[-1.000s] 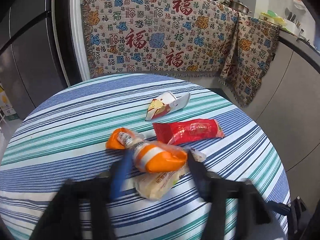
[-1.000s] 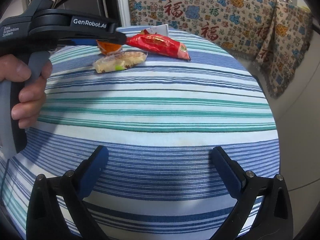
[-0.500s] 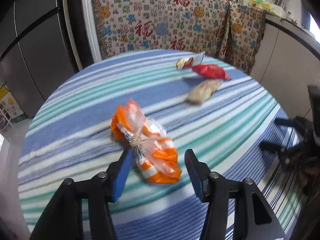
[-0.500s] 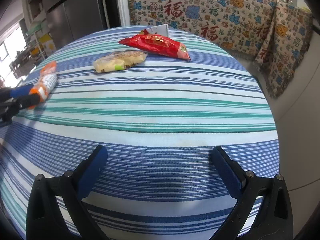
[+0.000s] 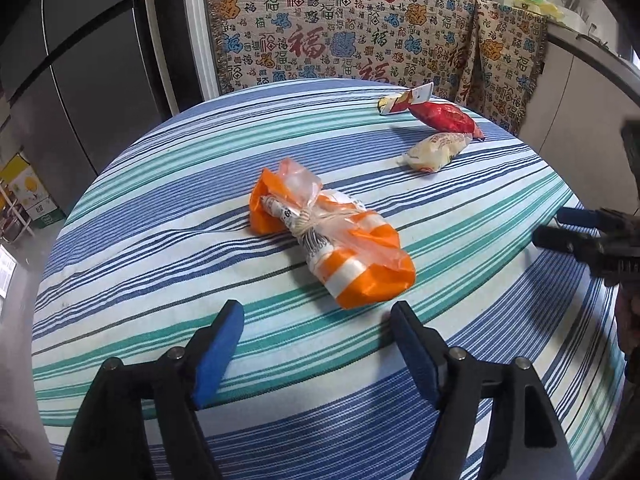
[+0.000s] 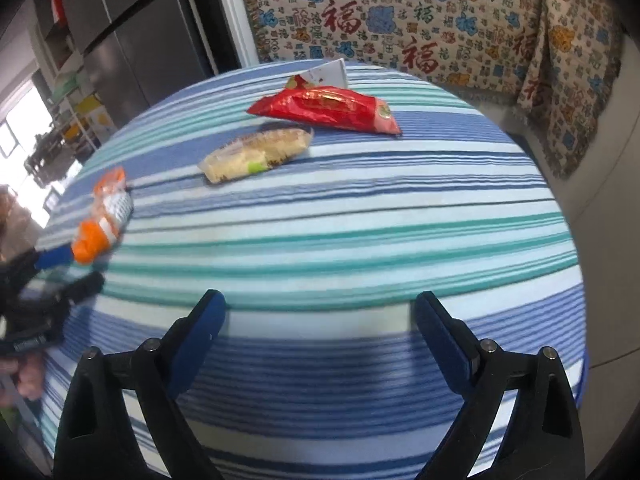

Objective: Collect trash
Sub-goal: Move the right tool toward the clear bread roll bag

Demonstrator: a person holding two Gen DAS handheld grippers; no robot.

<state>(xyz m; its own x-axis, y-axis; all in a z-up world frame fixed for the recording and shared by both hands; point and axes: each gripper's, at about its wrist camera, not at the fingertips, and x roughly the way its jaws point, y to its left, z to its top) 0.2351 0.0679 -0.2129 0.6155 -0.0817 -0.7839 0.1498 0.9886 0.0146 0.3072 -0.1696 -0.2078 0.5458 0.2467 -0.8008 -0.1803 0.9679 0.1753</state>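
Note:
An orange and white wrapper [image 5: 332,240] tied in clear plastic lies on the striped round table [image 5: 160,208], just ahead of my left gripper [image 5: 318,322]. Its jaws are opening and nothing sits between them. Farther off lie a pale yellow snack pack [image 5: 436,151], a red packet [image 5: 444,117] and a small torn carton [image 5: 402,102]. My right gripper [image 6: 320,314] hovers over bare cloth; its jaws are closing a little and stay wide, empty. From there I see the snack pack [image 6: 256,154], the red packet [image 6: 328,107], the carton [image 6: 328,74] and the orange wrapper [image 6: 102,216].
A patterned cloth [image 5: 344,28] drapes the counter behind the table. A grey fridge [image 5: 76,64] stands at the left, cabinets [image 5: 580,112] at the right. The right gripper's fingers [image 5: 572,236] show at the right edge of the left wrist view; the left gripper [image 6: 60,268] shows at the left edge of the right wrist view.
My left gripper carried the orange wrapper away from the other trash, opened and let it go on the table, then backed off. The right gripper drifted slightly and narrowed a little.

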